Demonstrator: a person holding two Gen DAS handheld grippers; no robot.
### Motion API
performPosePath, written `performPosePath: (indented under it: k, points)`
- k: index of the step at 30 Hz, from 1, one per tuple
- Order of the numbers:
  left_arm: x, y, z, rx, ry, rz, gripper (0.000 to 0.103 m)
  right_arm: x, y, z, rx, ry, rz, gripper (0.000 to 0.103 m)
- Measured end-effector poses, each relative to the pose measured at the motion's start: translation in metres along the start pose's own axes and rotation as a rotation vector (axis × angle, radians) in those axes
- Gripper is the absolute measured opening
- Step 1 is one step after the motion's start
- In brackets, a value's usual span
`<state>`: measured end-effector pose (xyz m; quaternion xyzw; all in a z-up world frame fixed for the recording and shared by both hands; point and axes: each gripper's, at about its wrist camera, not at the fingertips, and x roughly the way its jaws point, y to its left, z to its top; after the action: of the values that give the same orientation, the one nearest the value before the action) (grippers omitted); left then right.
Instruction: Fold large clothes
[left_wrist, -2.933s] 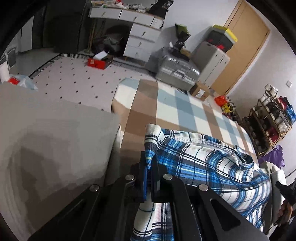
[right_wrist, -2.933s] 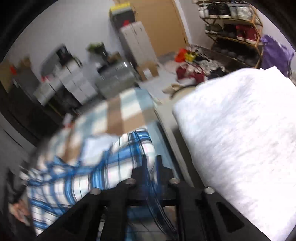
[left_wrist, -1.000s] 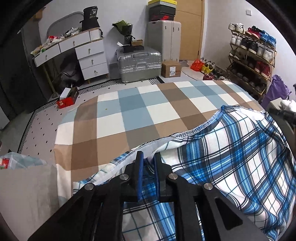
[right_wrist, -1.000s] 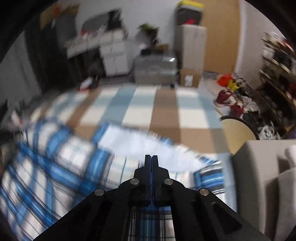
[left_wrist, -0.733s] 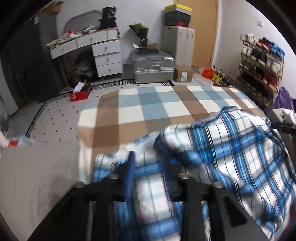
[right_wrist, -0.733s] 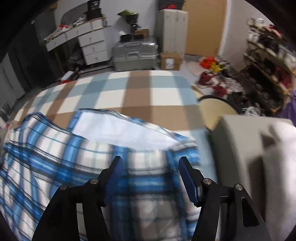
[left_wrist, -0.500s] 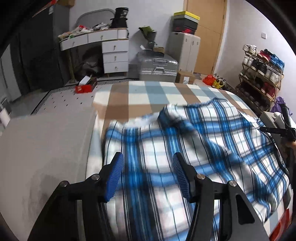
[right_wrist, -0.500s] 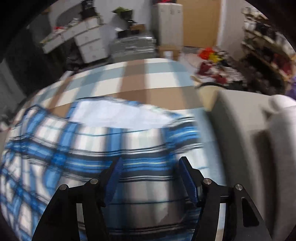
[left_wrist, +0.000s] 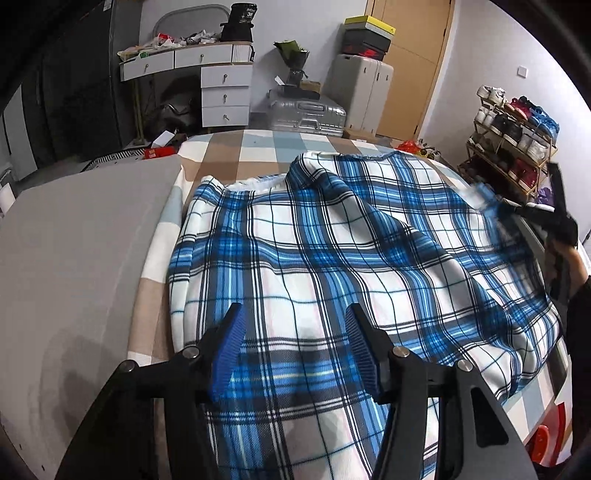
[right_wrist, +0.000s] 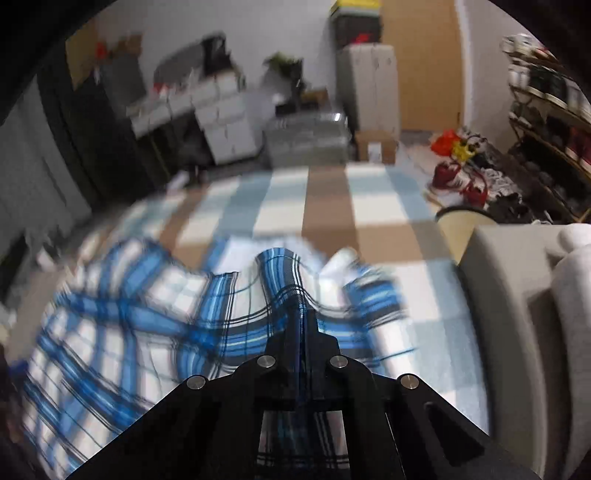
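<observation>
The blue plaid garment (left_wrist: 332, 258) lies spread over the checked table (left_wrist: 236, 155), filling the middle of the frame. The left tongs (left_wrist: 295, 354) stand apart above it, holding nothing, while the right tongs (right_wrist: 303, 332) have just closed and are clamped on a raised ridge of cloth. With only one side held, a pull could drag the garment askew and wrinkle it.

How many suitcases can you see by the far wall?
2: a silver suitcase lying flat beyond the bed, and a pale upright suitcase right of it by the door. Clutter may hide others.

Blue-white plaid garment (left_wrist: 332, 251), brown-blue checked bedcover (left_wrist: 236, 155), blue tool pads (left_wrist: 229, 354)
</observation>
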<state>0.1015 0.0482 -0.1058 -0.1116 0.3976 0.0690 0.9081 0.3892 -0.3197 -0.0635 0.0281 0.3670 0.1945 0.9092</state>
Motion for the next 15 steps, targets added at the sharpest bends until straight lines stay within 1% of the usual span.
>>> performPosePath:
  k: [2,3,4,5,8,9,10,11,12,13,14,15]
  points:
    - [0.000,0.002,0.003,-0.004,-0.003,0.007,0.050,-0.008,-0.010,0.009,0.066,-0.064,0.001,0.000]
    - [-0.001,0.002,0.002,-0.007,-0.005,0.009,0.050,-0.008,-0.017,0.013,0.114,-0.085,-0.016,0.000]
    - [-0.001,0.003,0.001,-0.011,-0.004,0.015,0.050,-0.005,-0.022,0.016,0.151,-0.086,-0.054,0.001]
    - [0.000,0.004,0.002,-0.016,-0.001,0.027,0.050,0.002,-0.028,0.019,0.182,-0.064,-0.096,0.002]
    - [-0.001,0.008,-0.002,-0.024,0.001,0.045,0.050,0.026,-0.035,0.018,0.176,0.061,-0.178,0.007]
    - [-0.004,0.011,-0.004,-0.032,-0.001,0.047,0.050,0.025,-0.035,0.016,0.173,0.072,-0.188,0.008]
    - [-0.007,0.012,-0.006,-0.035,-0.004,0.048,0.050,0.019,-0.034,0.013,0.167,0.074,-0.191,0.014]
    - [-0.011,0.014,-0.009,-0.037,-0.006,0.048,0.050,0.005,-0.029,0.008,0.149,0.061,-0.170,0.032]
    - [-0.015,0.017,-0.012,-0.039,-0.005,0.053,0.050,-0.006,-0.026,0.003,0.135,0.046,-0.148,0.042]
    - [-0.018,0.018,-0.015,-0.043,-0.005,0.059,0.050,-0.022,-0.023,-0.006,0.121,0.022,-0.117,0.057]
    - [-0.022,0.021,-0.020,-0.053,-0.006,0.059,0.050,-0.040,-0.020,-0.018,0.112,0.004,-0.091,0.060]
    - [-0.025,0.023,-0.023,-0.063,-0.004,0.054,0.050,-0.057,-0.016,-0.031,0.104,0.008,-0.074,0.060]
